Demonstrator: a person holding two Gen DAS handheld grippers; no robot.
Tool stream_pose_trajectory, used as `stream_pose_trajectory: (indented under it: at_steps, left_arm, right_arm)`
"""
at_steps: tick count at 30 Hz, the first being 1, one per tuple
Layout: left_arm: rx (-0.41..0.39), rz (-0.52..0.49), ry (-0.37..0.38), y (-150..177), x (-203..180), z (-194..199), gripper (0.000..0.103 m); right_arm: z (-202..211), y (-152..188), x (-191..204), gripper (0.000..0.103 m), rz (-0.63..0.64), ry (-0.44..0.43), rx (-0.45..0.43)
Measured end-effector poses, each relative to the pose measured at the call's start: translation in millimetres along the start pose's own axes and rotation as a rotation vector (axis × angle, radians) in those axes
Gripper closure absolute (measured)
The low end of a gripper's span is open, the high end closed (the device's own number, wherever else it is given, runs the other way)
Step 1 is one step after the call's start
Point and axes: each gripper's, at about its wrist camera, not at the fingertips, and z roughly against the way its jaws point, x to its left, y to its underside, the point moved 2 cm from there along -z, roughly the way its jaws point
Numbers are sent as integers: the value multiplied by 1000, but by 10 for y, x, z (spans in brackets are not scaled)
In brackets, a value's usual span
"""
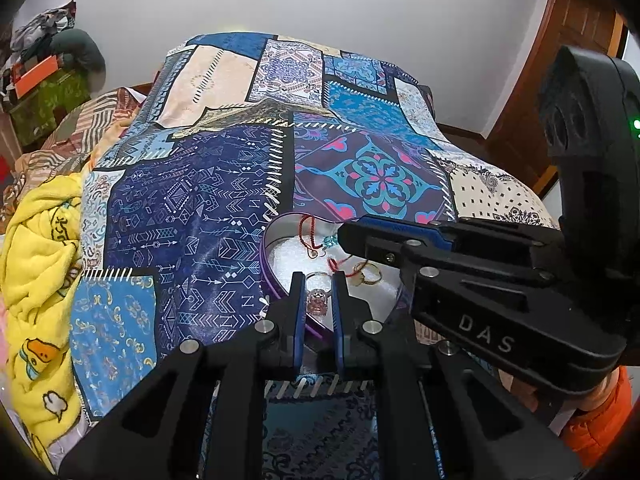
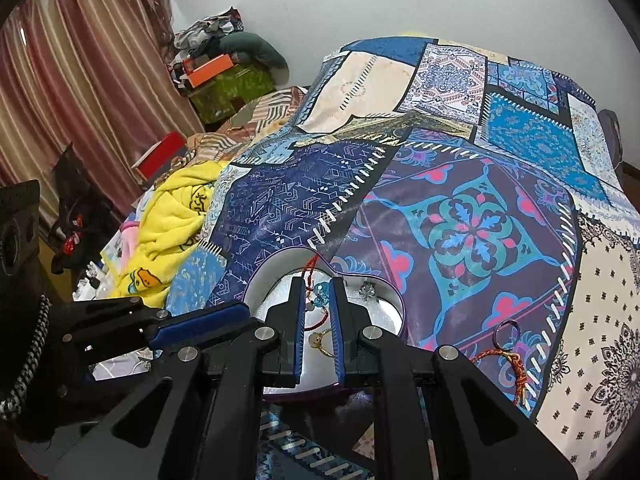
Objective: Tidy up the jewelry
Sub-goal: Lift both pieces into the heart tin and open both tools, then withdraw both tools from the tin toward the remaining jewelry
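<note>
A purple heart-shaped box point(image 1: 267, 276) with a white lining lies on the patchwork bedspread; it also shows in the right wrist view point(image 2: 256, 280). Inside lie a red cord bracelet point(image 1: 307, 232), a turquoise bead piece point(image 2: 320, 294), gold rings point(image 1: 370, 274), a silver flower charm point(image 2: 367, 290) and a pink-stone ring point(image 1: 318, 300). My left gripper point(image 1: 318, 292) hangs over the box's near tip, jaws slightly apart around the pink-stone ring without visibly pinching it. My right gripper point(image 2: 318, 308) hovers over the box, jaws slightly apart, empty. A purple ring point(image 2: 506, 330) and a red-gold cord point(image 2: 508, 364) lie on the bedspread right of the box.
A yellow blanket point(image 1: 40, 248) is bunched at the bed's left side. Clothes and an orange box point(image 2: 208, 66) are piled on a green case by the wall. A curtain point(image 2: 80, 100) hangs at the left. A wooden door point(image 1: 560, 60) stands at the right.
</note>
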Motion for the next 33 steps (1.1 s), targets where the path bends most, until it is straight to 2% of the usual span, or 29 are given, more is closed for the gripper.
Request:
stream_pose_trajectory:
  at_steps: [7, 13, 18, 21, 26, 33]
  left_arm:
    - [-2, 12, -11, 14, 19, 81, 93]
    - [-15, 19, -28, 6, 45, 186, 93]
    - [-37, 21, -43, -24, 33, 300, 90]
    - [-54, 22, -44, -61, -2, 373, 88]
    - [-81, 8, -39, -125, -131, 460, 79]
    - [-97, -32, 6, -198, -433, 473, 72]
  right_arm:
    - [107, -28, -1, 91, -4, 11, -20]
    - [280, -54, 4, 75, 3, 50, -64]
    - [457, -59, -11, 67, 8, 90, -105]
    - [579, -65, -44, 66, 3, 111, -128]
    - [821, -40, -167, 65, -19, 144, -166]
    - [1157, 41, -460, 65, -63, 214, -194]
